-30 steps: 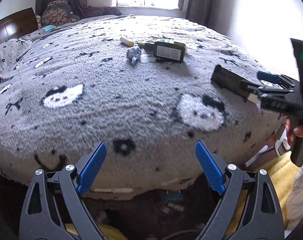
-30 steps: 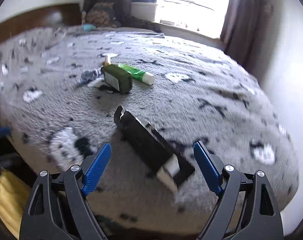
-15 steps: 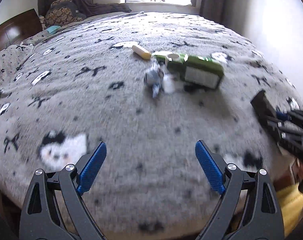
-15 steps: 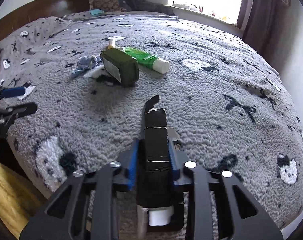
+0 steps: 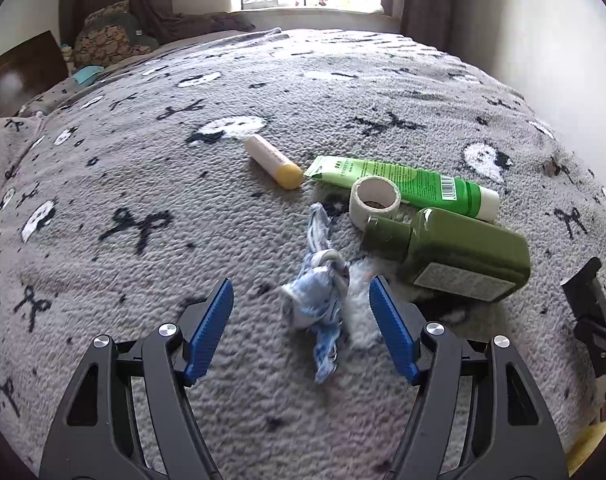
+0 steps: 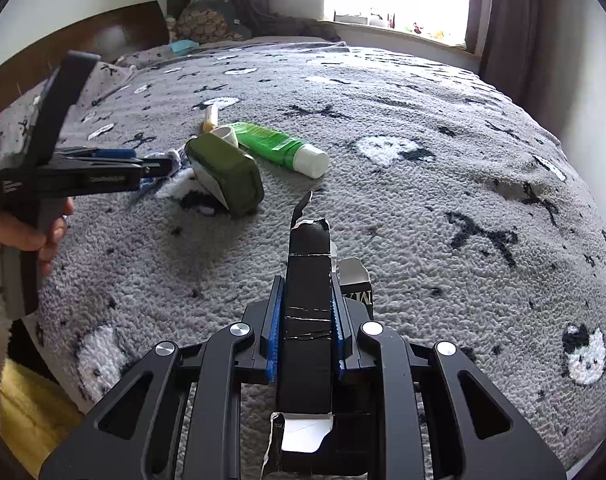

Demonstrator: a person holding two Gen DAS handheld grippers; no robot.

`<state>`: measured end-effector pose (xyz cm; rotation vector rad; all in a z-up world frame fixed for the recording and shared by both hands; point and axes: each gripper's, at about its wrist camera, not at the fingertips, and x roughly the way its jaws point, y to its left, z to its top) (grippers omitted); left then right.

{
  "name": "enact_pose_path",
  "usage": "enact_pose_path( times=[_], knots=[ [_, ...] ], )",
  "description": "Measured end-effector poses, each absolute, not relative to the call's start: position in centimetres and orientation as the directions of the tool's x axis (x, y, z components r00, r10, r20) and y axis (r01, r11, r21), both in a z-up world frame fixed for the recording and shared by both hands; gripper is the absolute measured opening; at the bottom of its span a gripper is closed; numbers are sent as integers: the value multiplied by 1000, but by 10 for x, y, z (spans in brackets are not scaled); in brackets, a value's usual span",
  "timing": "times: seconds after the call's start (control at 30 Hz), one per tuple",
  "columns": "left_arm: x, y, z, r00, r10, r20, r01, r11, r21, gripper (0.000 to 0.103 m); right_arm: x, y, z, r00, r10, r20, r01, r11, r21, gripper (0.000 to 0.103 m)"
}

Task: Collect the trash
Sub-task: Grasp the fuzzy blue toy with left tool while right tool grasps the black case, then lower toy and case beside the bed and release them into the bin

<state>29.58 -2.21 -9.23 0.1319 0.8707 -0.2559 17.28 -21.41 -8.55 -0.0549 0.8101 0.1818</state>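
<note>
green tube (image 5: 407,185): barcode and small print, unreadable
green bottle (image 5: 459,256): white label, illegible
black box (image 6: 309,312): partial letters, unreadable

**Two wrist views over one bed**

Each fisheye looks forward and down along its own tongs, close over the grey bed (image 5: 143,184), toward the window at the top of the frame. Both share the green bottle (image 5: 459,258) cluster: center-right in the left view, upper left in the right view.
</note>
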Motion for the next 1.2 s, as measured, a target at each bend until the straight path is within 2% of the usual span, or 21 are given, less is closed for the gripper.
enact_pose_path(
  times=[0.13, 0.33, 0.77, 1.2],
  knots=[
    [307, -29, -103, 573, -166, -802, 286, 958, 6, 37, 173, -219, -82, 680, 148, -718, -180, 983, 32, 21],
    [298, -30, -101, 574, -150, -805, 288, 957, 27, 28, 171, -219, -80, 688, 145, -711, -175, 984, 31, 22],
    [238, -1, -76, 597, -149, -788, 263, 965, 17, 27, 145, -222, -72, 706, 180, -685, -183, 981, 69, 22],
    [113, 11, -2, 732, -259, -631, 348, 937, 19, 27, 50, -221, -23, 805, 289, -518, -253, 957, 141, 22]
  ],
)
